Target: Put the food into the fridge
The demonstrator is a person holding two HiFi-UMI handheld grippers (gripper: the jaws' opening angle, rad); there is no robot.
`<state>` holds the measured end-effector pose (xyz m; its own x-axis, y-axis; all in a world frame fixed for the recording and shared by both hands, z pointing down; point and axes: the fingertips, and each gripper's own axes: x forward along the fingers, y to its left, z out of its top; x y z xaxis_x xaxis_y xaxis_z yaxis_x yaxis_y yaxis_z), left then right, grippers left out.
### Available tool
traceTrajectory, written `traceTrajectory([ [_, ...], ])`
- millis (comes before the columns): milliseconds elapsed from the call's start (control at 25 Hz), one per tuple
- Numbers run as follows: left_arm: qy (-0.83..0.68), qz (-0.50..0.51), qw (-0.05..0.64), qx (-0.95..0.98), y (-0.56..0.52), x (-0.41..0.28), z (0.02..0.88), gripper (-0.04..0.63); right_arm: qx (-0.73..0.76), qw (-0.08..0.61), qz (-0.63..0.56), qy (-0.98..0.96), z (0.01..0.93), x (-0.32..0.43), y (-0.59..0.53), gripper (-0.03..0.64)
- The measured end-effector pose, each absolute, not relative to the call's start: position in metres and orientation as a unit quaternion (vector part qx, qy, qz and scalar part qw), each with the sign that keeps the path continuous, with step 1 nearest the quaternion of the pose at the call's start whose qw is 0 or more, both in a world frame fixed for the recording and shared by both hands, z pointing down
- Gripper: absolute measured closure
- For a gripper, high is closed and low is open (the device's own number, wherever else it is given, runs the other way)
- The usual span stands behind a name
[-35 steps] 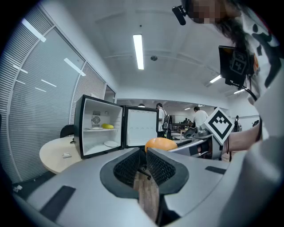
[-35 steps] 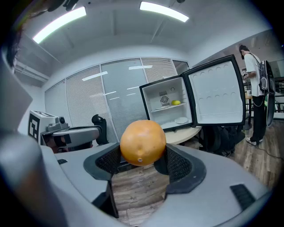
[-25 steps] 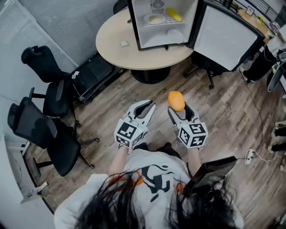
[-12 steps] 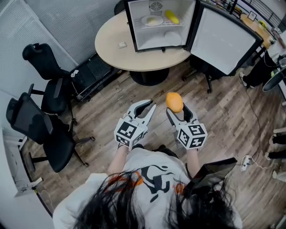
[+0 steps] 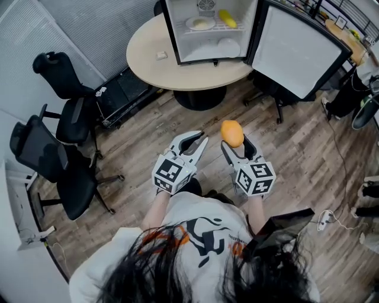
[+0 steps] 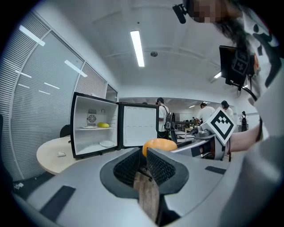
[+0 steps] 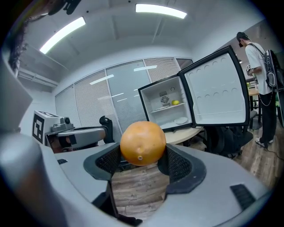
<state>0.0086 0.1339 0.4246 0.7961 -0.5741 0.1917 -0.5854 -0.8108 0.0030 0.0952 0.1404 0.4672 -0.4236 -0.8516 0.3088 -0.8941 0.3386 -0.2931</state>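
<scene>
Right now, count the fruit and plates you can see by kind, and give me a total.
Orange: 1, held in the right gripper.
Yellow fruit: 1, on the fridge's upper shelf.
Plates: 2, the upper-shelf plate and the lower plate.
Total: 4.

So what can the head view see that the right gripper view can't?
Only the head view shows the marker cube on the right gripper and a small white thing on the table. Only the right gripper view shows the ceiling lights and a person standing. Both show the orange held in that gripper and the open fridge.
</scene>
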Motion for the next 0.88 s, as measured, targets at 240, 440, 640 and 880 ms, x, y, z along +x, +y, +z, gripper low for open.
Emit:
traceTrajectory([
  [240,-0.307,0.1,0.033,0.946,0.126,0.013,0.425,0.551,0.529,0.049,0.222,-0.817,0.472,0.098,0.131,0.298],
  [440,-0.31,0.106,0.037,0.944,0.106,0.013,0.432,0.551,0.525,0.05,0.23,-0.818,0.48,0.099,0.11,0.298],
  [640,-0.317,0.107,0.047,0.941,0.066,0.005,0.441,0.551,0.521,0.058,0.236,-0.818,0.487,0.095,0.074,0.298],
  [880,-0.323,0.108,0.047,0.939,0.0,-0.009,0.44,0.551,0.52,0.059,0.244,-0.817,0.491,0.085,0.013,0.298],
])
